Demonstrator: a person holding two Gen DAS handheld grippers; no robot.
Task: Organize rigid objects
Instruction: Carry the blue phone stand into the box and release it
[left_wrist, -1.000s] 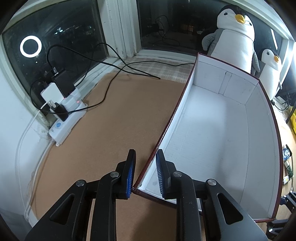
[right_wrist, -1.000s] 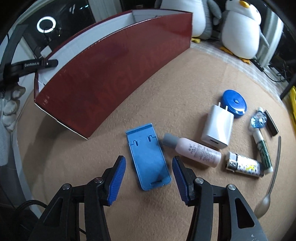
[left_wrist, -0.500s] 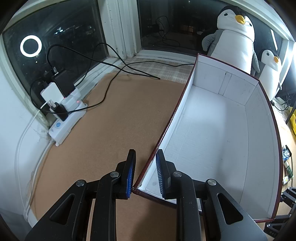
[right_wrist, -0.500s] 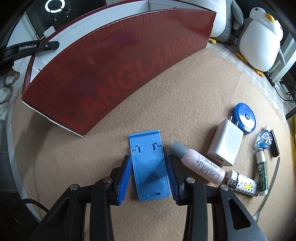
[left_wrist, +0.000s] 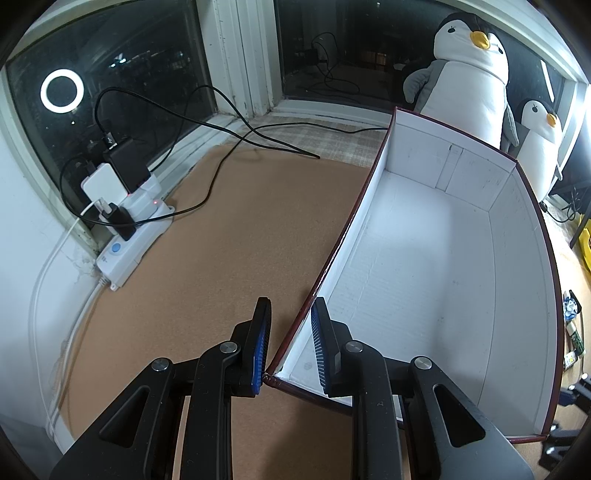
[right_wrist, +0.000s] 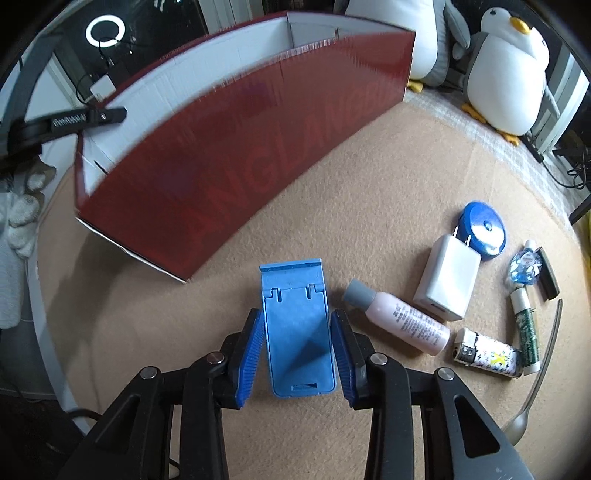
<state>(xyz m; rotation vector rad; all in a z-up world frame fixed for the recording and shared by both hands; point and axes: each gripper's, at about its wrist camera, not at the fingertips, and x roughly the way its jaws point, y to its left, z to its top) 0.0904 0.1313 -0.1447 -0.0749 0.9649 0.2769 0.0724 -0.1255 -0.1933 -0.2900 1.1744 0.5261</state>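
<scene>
R gripper (right_wrist: 297, 347) sits low over the tan desk (right_wrist: 369, 192) w/ its blue-padded fingers (right_wrist: 251, 350) closed in against both long edges of the blue phone stand (right_wrist: 297, 328), which lies flat on the desk just in front of the red box's near corner. Box (right_wrist: 240, 155) is dark red outside, white inside, long side facing the R cam (faint lettering on it, only partly readable). To the stand's right, a loose cluster: pink bottle w/ grey cap (right_wrist: 399, 319) just beside the stand, white USB charger (right_wrist: 448, 282), blue round tape measure (right_wrist: 484, 230), printed lighter (right_wrist: 487, 354), green lip balm tube (right_wrist: 526, 330), spoon (right_wrist: 532, 387) at far right. L gripper (left_wrist: 288, 343) straddles the box's near-left corner wall (left_wrist: 332, 258), one finger outside, one inside; fingers slightly apart w/ a visible gap, not pressing the cardboard as far as I can tell. Box interior shows bare white floor. Beyond: power strip (left_wrist: 129, 240) w/ plugs by the window, two plush penguins (left_wrist: 465, 74) behind the box.
</scene>
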